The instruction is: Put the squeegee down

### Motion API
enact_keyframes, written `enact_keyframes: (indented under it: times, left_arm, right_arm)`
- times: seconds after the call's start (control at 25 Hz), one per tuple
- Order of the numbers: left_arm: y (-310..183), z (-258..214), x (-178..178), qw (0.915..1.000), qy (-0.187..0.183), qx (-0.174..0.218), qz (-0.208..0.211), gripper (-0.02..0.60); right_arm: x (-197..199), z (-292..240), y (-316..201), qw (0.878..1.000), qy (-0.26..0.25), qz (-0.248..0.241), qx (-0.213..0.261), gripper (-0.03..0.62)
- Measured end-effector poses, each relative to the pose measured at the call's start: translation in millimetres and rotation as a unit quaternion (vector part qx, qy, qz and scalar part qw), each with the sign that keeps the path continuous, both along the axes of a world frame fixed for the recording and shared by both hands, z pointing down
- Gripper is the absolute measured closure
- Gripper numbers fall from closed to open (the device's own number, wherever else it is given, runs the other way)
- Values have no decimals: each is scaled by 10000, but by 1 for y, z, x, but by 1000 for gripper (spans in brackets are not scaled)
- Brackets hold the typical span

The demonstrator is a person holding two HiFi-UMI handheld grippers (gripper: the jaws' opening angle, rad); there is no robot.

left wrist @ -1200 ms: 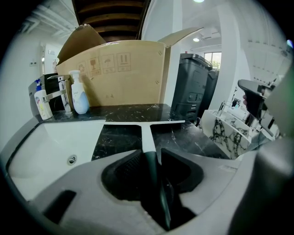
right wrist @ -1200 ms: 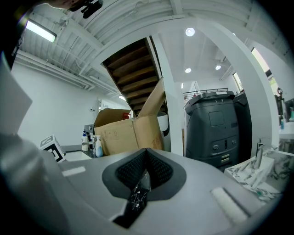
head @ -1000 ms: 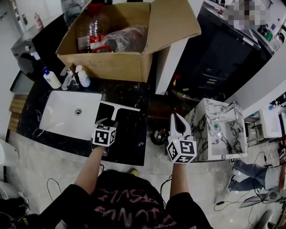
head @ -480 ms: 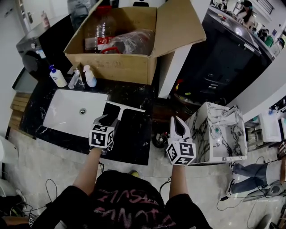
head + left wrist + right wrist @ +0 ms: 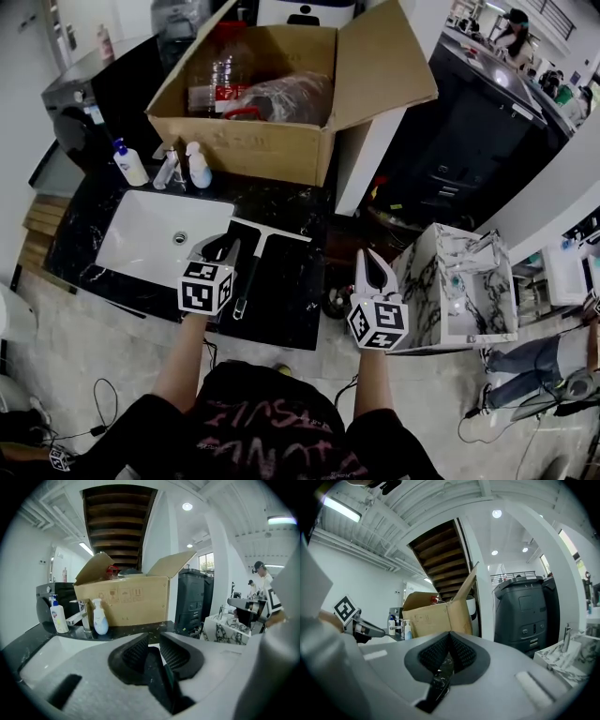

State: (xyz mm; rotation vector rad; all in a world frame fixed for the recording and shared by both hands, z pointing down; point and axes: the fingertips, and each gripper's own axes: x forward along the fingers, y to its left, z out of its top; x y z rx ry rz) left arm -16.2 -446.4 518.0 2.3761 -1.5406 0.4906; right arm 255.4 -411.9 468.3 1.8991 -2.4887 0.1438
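The squeegee (image 5: 249,275) lies flat on the black marble counter (image 5: 286,305), its white blade toward the cardboard box and its dark handle pointing back at me. My left gripper (image 5: 217,247) hovers just left of the handle, apart from it. Its jaws are closing, with a gap still between the pads and nothing in it; the left gripper view (image 5: 152,641) shows the same. My right gripper (image 5: 369,257) hangs off the counter's right end, over the floor. In the right gripper view (image 5: 449,637) its pads meet, with nothing held.
A white sink (image 5: 141,239) is set into the counter on the left, with a faucet (image 5: 169,169) and two soap bottles (image 5: 131,164) (image 5: 198,167) behind it. An open cardboard box (image 5: 253,141) fills the back. A small marble basin (image 5: 459,291) stands at the right.
My left gripper has lifted off the squeegee's handle and drawn slightly left, its jaws narrowing. The handle now lies uncovered on the counter. The right gripper has barely shifted.
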Motion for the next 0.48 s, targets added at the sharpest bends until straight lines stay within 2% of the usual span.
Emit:
enact_keyframes:
  times: [0.2, 0.48]
  left_arm:
    - [4, -32, -4, 9992, 140, 363, 1, 525]
    - [8, -67, -9, 9962, -1, 874, -54, 571]
  right_arm:
    - [-6, -3, 1, 10000, 51, -37, 19, 583]
    - [-3, -9, 5, 9999, 89, 29, 111, 583]
